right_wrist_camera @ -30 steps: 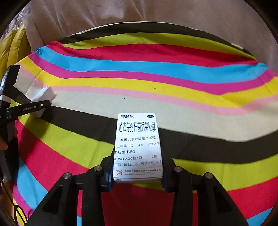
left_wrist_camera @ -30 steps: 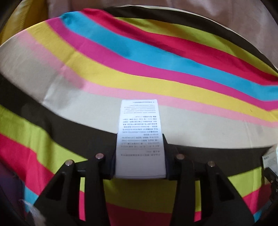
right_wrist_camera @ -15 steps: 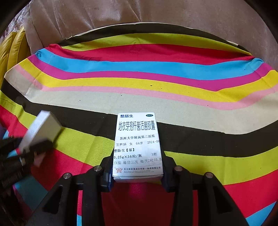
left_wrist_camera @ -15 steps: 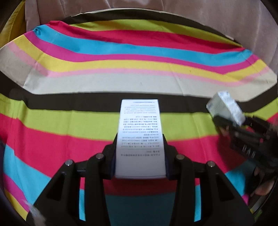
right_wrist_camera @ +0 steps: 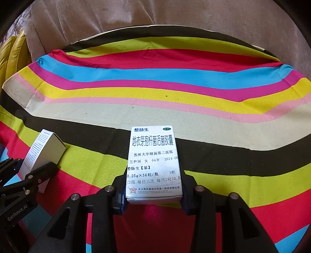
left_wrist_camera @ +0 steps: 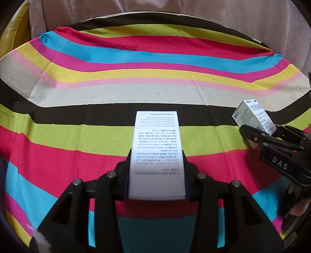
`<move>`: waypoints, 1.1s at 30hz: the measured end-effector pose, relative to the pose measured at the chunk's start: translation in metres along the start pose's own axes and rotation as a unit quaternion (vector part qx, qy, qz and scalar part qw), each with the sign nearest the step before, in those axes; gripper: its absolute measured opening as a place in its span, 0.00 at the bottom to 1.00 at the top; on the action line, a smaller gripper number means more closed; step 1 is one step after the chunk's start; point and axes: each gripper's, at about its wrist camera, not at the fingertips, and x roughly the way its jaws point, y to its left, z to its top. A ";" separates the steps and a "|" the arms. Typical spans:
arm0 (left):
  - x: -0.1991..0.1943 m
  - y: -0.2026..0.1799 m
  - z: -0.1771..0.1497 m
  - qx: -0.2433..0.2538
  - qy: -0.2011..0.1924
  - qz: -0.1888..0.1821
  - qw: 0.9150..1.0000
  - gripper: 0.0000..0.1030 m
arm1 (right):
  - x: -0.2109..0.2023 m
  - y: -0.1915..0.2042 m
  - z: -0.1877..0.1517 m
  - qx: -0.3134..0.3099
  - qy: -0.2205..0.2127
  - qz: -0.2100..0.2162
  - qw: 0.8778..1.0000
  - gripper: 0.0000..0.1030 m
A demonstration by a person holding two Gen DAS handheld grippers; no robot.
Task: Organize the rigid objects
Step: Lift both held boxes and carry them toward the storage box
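My left gripper [left_wrist_camera: 156, 173] is shut on a tall white box [left_wrist_camera: 157, 153] printed with small black text, held above the striped cloth [left_wrist_camera: 155, 93]. My right gripper [right_wrist_camera: 153, 186] is shut on a white medicine box [right_wrist_camera: 153, 163] with blue and black Chinese lettering. In the left wrist view the right gripper [left_wrist_camera: 260, 130] shows at the right edge with its medicine box [left_wrist_camera: 254, 116]. In the right wrist view the left gripper [right_wrist_camera: 37, 171] shows at the lower left with its white box [right_wrist_camera: 42, 151]. Both boxes hang side by side over the cloth.
A cloth in bright stripes covers the whole surface. Behind it rises a beige upholstered backrest [right_wrist_camera: 175, 17], with a yellow cushion [right_wrist_camera: 11, 52] at the far left. A person's fingers [left_wrist_camera: 299, 208] show at the right edge of the left wrist view.
The left gripper with its box has swung across the cloth toward the right gripper; each gripper now shows fully at the edge of the other's view. The right gripper has stayed put.
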 end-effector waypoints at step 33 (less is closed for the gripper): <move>-0.110 0.081 -0.071 -0.064 -0.046 -0.015 0.997 0.44 | -0.079 0.080 -0.058 -0.004 0.007 0.018 1.000 0.40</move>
